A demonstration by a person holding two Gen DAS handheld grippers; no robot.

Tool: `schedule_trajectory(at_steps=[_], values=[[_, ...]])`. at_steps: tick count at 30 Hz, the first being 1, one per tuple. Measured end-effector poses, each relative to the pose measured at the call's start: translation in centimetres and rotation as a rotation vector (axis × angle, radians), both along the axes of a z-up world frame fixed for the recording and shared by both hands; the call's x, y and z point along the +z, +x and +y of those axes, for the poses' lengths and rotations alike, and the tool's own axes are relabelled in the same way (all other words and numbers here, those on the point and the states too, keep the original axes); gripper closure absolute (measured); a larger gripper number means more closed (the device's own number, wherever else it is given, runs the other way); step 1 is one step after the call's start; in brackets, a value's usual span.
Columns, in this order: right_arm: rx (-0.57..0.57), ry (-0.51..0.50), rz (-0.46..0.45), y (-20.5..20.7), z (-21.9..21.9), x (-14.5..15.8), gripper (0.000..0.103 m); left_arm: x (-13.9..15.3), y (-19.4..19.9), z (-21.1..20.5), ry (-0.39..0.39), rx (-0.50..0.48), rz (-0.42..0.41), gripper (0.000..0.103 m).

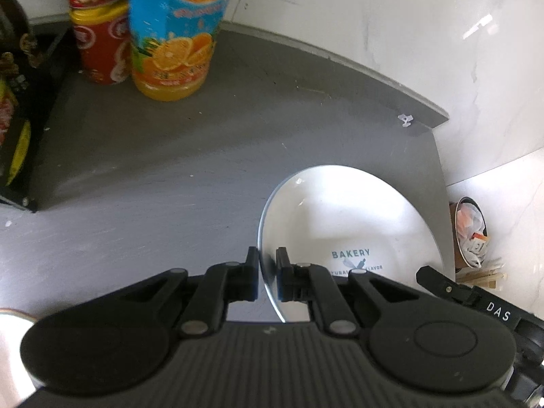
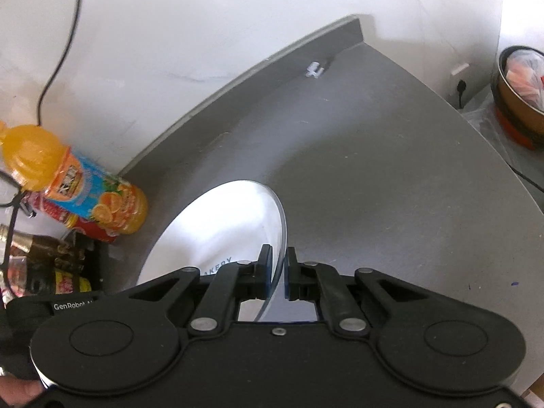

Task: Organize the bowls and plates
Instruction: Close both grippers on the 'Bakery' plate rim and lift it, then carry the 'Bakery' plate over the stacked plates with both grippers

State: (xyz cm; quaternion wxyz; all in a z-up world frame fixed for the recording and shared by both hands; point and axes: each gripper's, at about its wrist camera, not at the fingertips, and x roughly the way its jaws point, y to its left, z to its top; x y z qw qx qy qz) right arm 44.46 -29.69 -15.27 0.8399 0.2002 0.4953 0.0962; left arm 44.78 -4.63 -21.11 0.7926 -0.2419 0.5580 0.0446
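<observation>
A white plate (image 1: 353, 217) printed "BAKERY" is held between both grippers above the grey counter (image 1: 170, 170). My left gripper (image 1: 267, 275) is shut on the plate's left rim, one finger on each face. In the right wrist view the same plate (image 2: 217, 224) shows to the left, and my right gripper (image 2: 279, 272) is shut on its right rim. The right gripper's body (image 1: 482, 302) shows past the plate in the left wrist view.
An orange juice bottle (image 1: 176, 30) and red cans (image 1: 98, 34) stand at the counter's back left beside a dark box (image 1: 17, 102). A bin with wrappers (image 1: 471, 231) sits beyond the counter's right edge. A white wall backs the counter. A cable (image 2: 64, 44) hangs on the wall.
</observation>
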Motion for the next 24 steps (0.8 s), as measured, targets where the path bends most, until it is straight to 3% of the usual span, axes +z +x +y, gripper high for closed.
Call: schedule_trajectory(at_steps=[11, 24], values=[[0.088, 0.005, -0.066, -2.4, 2.4, 3.1, 0.097, 3.0, -4.3, 1.9, 0.026, 0.048, -0.046, 0.095], [0.23, 0.026, -0.091, -5.3, 5.5, 3.4, 0.096, 4.6, -10.3, 4.9, 0.036, 0.169, -0.048, 0.095]])
